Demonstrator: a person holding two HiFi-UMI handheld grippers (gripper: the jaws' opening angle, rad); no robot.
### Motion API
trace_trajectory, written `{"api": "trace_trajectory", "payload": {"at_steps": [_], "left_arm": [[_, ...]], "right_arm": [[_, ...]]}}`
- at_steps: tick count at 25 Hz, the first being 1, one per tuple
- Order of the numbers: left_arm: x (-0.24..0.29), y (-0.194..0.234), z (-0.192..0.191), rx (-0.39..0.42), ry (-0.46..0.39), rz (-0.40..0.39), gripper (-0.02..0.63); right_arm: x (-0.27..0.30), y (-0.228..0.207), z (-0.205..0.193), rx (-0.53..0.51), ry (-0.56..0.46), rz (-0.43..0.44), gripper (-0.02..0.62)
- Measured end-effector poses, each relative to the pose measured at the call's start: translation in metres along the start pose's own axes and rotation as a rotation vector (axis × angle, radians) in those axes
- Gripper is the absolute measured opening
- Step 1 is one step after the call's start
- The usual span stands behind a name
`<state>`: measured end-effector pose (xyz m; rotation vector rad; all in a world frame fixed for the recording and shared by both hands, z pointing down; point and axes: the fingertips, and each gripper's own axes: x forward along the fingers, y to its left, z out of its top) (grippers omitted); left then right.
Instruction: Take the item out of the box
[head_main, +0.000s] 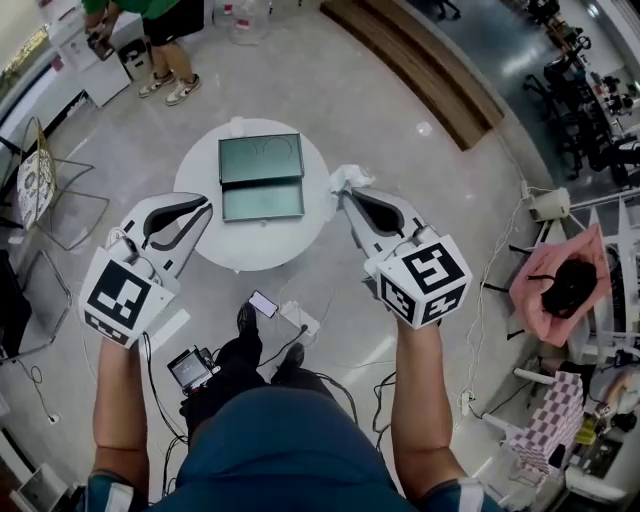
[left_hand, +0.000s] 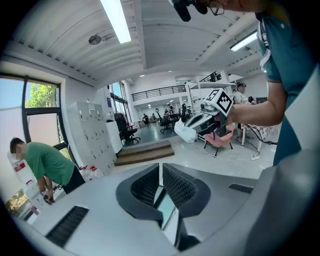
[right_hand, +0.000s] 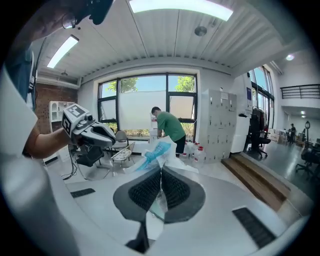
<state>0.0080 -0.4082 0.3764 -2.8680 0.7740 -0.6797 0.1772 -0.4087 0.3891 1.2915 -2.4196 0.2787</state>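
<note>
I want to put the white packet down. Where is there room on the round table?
Widest bare patch on the table: the strip between the open green box and the near rim. A smaller crescent left of the box. The box fills the middle; right of it only a thin sliver.

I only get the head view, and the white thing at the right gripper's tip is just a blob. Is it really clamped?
Observer: Yes; the right gripper view shows the right gripper shut on a crinkled white plastic packet.
Operator: Any markings?
Observer: A light blue patch on its upper part.
Operator: Left gripper carrying anything?
Observer: Its own view shows the left gripper with jaws together, nothing sticking out.
</note>
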Motion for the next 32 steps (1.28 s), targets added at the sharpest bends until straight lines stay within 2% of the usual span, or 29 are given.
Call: {"api": "trace_trajectory", "payload": {"at_steps": [4,10,19,32], "left_arm": [[-0.014,-0.017,0.039,0.031,-0.032,0.006,0.038],[-0.035,-0.042,0.09,0.037,-0.067,0.02,0.038],[-0.044,-0.089,0.134,0.083,-0.07,0.001,0.038],[-0.049,-0.123,0.147,0.13,-0.047,-0.028,0.038]], "right_arm": [[-0.05,0.012,0.033,-0.018,-0.082,-0.012,0.038],[-0.123,0.027,0.071,-0.041,-0.179,-0.019,0.038],[-0.211,0.033,0.084,-0.058,-0.237,-0.058,0.038],[-0.252,0.033,0.078,-0.044,-0.254,-0.09,0.038]]}}
